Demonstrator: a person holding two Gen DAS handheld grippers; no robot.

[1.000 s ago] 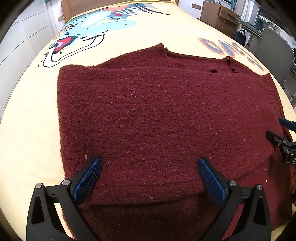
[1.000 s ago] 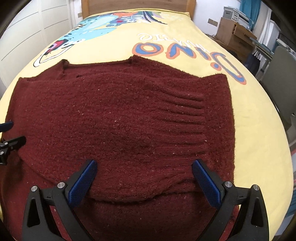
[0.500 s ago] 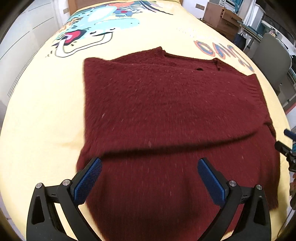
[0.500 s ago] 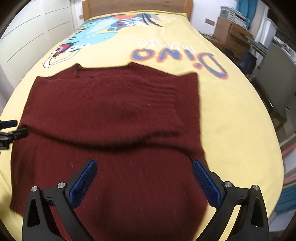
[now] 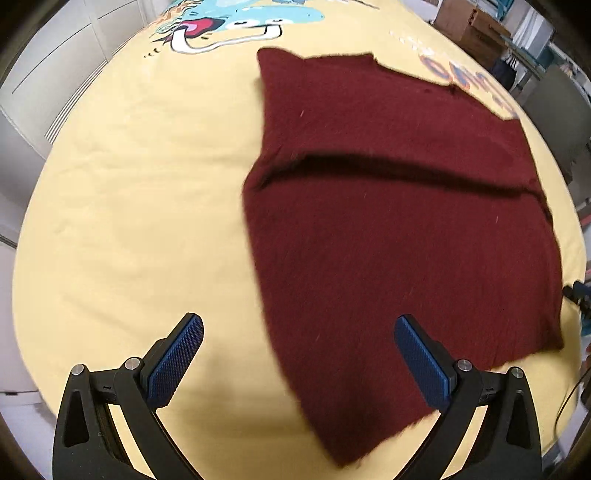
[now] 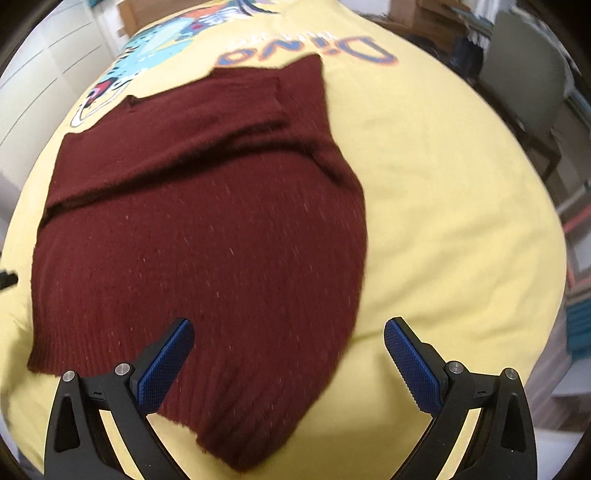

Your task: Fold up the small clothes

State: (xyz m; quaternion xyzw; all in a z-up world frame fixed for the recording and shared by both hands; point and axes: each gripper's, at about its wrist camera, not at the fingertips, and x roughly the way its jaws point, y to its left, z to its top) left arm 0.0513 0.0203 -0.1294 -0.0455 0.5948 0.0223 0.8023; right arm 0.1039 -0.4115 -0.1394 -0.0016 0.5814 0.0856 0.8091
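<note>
A dark red knitted sweater (image 5: pixel 399 206) lies flat on the yellow bedspread (image 5: pixel 140 192), with its sleeves folded across the upper body. It also shows in the right wrist view (image 6: pixel 207 236). My left gripper (image 5: pixel 299 354) is open and empty, above the sweater's near left hem corner. My right gripper (image 6: pixel 288 354) is open and empty, above the near right hem corner. The tip of the right gripper shows at the right edge of the left wrist view (image 5: pixel 576 293).
The bedspread carries a dinosaur print (image 5: pixel 229 26) and "Dino" lettering (image 6: pixel 314 48) at the far end. A grey chair (image 6: pixel 524 74) and wooden drawers (image 5: pixel 472 29) stand right of the bed. White wardrobe doors (image 5: pixel 48 66) are on the left.
Both grippers have pulled back and up from the sweater and swung outward, left to the left, right to the right. The sweater lies as before, now seen whole down to its hem.
</note>
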